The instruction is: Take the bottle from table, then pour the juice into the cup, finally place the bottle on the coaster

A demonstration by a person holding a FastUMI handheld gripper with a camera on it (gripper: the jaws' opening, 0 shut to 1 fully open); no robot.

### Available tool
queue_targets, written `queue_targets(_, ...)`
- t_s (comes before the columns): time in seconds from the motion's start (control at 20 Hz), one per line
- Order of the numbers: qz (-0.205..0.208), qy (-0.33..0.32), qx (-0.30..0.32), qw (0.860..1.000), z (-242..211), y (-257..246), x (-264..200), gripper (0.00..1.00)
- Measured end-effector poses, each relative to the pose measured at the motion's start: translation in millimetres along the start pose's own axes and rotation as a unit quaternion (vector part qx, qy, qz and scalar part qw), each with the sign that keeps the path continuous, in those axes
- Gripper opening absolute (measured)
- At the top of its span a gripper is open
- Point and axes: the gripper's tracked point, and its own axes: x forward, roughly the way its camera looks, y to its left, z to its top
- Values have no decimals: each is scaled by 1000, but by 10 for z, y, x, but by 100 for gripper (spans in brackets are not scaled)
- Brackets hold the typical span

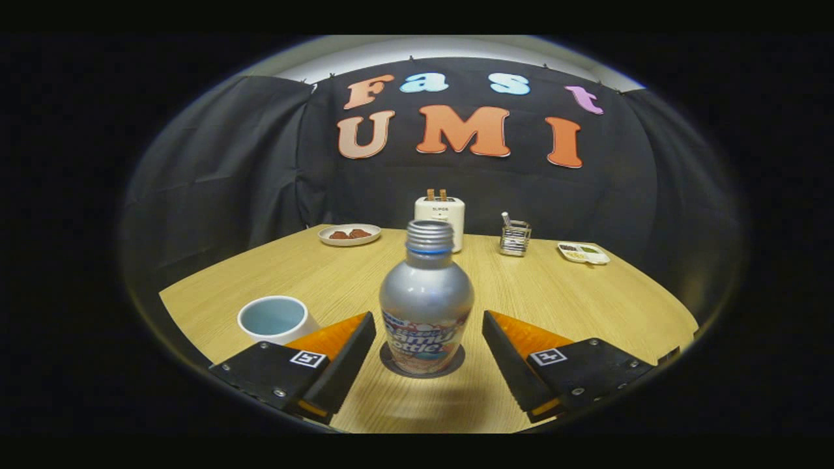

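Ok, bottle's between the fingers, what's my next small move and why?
Probably draw the gripper straight back, though whether juice was poured can't be told. The bottle stands upright on the coaster, uncapped, and both fingers stand apart from it, so the placing looks done. Backing straight out should keep the fingers off the bottle and the cup beside the left finger.

Bottle (426,306) upright on coaster (422,365), between the spread, non-touching fingers of the gripper (429,335); cup (275,319) left of it; toaster (440,218) behind; plate (349,234) far left, utensil holder (515,237) far right.
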Motion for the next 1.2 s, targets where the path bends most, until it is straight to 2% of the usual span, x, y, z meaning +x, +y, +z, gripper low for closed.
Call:
queue_targets(0.15,-8,-14,6,1000,114,-42,-173,98)
queue_targets(0.5,-61,-65,26,996,457,-297,-652,97)
queue_targets(0.65,-95,-84,31,991,465,-454,-836,97)
queue_targets(0.9,-121,-87,36,988,321,-561,-1030,97)
queue_targets(1.2,-114,-97,34,988,316,-498,-1090,97)
